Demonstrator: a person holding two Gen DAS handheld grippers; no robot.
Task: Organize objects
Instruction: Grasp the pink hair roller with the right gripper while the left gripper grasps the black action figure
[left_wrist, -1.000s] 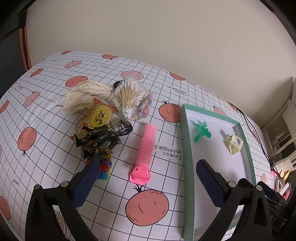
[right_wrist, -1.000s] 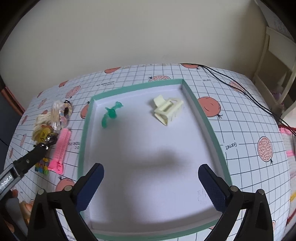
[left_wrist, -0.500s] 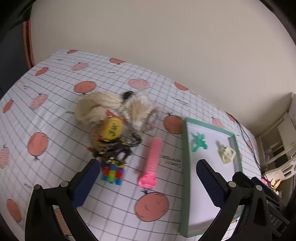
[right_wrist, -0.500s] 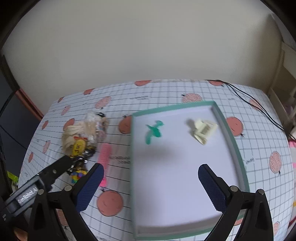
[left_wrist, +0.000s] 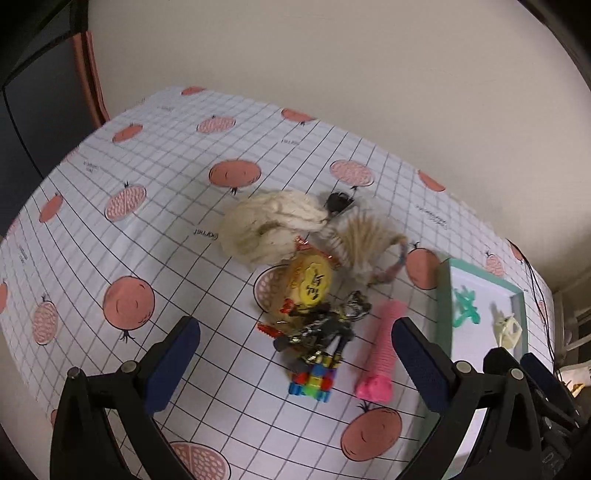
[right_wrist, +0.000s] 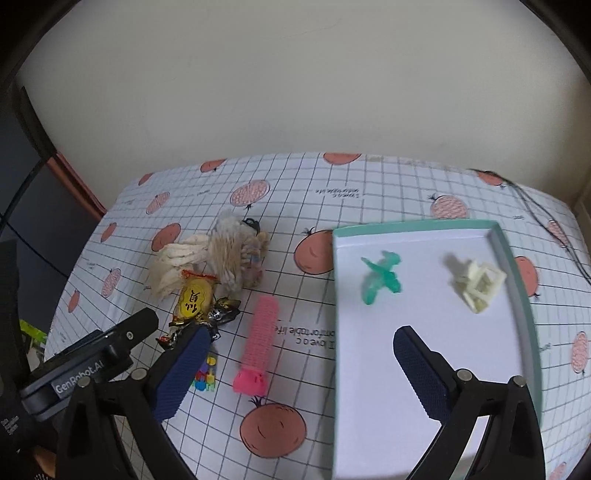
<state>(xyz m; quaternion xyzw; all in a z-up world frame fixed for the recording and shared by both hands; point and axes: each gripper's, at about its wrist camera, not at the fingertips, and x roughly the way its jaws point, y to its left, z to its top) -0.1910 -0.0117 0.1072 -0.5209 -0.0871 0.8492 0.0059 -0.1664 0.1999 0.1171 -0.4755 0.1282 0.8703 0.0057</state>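
A green-rimmed white tray (right_wrist: 515, 258) (left_wrist: 445, 295) holds a green clip (right_wrist: 380, 277) (left_wrist: 465, 308) and a pale yellow claw clip (right_wrist: 476, 284) (left_wrist: 508, 328). Left of it lies a pile: cream yarn (left_wrist: 269, 225) (right_wrist: 177, 262), a cotton-swab pack (left_wrist: 365, 240) (right_wrist: 232, 258), a yellow candy (left_wrist: 312, 282) (right_wrist: 194, 299), dark wrapped candies (left_wrist: 325, 328) (right_wrist: 221, 314), coloured blocks (left_wrist: 312, 380) (right_wrist: 205, 374) and a pink hair roller (left_wrist: 380, 352) (right_wrist: 258, 343). My left gripper (left_wrist: 295, 365) hangs open above the pile. My right gripper (right_wrist: 299, 373) is open over the tray's left edge.
The table wears a white grid cloth (left_wrist: 147, 240) printed with orange fruit. A black cable (right_wrist: 554, 229) runs along its far right. The left gripper's body (right_wrist: 88, 362) sits at the lower left of the right wrist view. A wall stands behind the table.
Both grippers have risen and drawn back from the table, so more of it shows. The right view has swung left, bringing the pile into sight. No object has moved.
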